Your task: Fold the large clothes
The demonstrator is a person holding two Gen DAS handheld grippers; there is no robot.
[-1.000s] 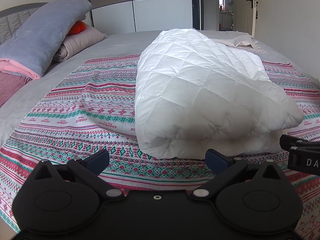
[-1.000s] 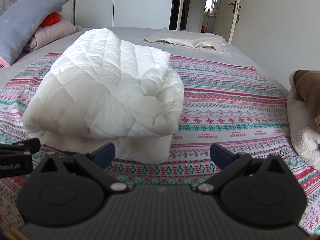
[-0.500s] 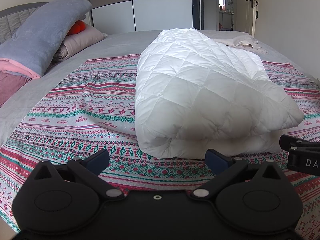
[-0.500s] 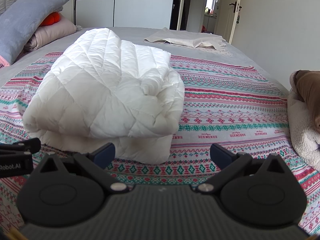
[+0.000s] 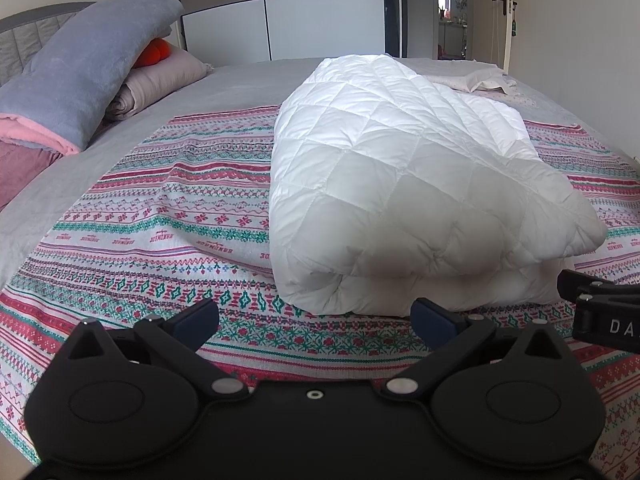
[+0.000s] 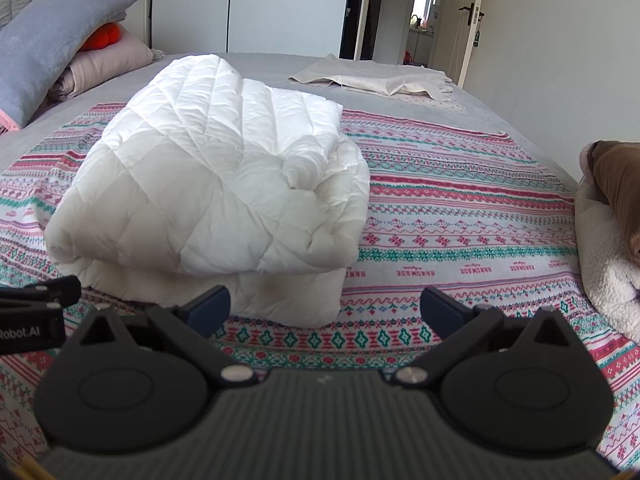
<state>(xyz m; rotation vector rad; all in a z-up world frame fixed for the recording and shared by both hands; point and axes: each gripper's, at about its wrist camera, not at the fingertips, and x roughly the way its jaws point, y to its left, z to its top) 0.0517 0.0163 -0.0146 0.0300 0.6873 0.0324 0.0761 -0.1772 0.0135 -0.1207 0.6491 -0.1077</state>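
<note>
A white quilted duvet (image 5: 408, 184) lies folded into a thick bundle on a patterned red, green and white bedspread (image 5: 168, 216). It also shows in the right wrist view (image 6: 216, 184), with its folded edge toward me. My left gripper (image 5: 316, 316) is open and empty, just short of the bundle's near left corner. My right gripper (image 6: 324, 308) is open and empty, just short of the near right corner. Each gripper shows at the edge of the other's view.
A grey bed sheet (image 5: 240, 84) lies under the spread. Pillows and a grey-blue blanket (image 5: 80, 68) are stacked at the far left. A pale folded cloth (image 6: 372, 78) lies at the far side. A brown and cream fleece (image 6: 608, 216) sits at the right edge.
</note>
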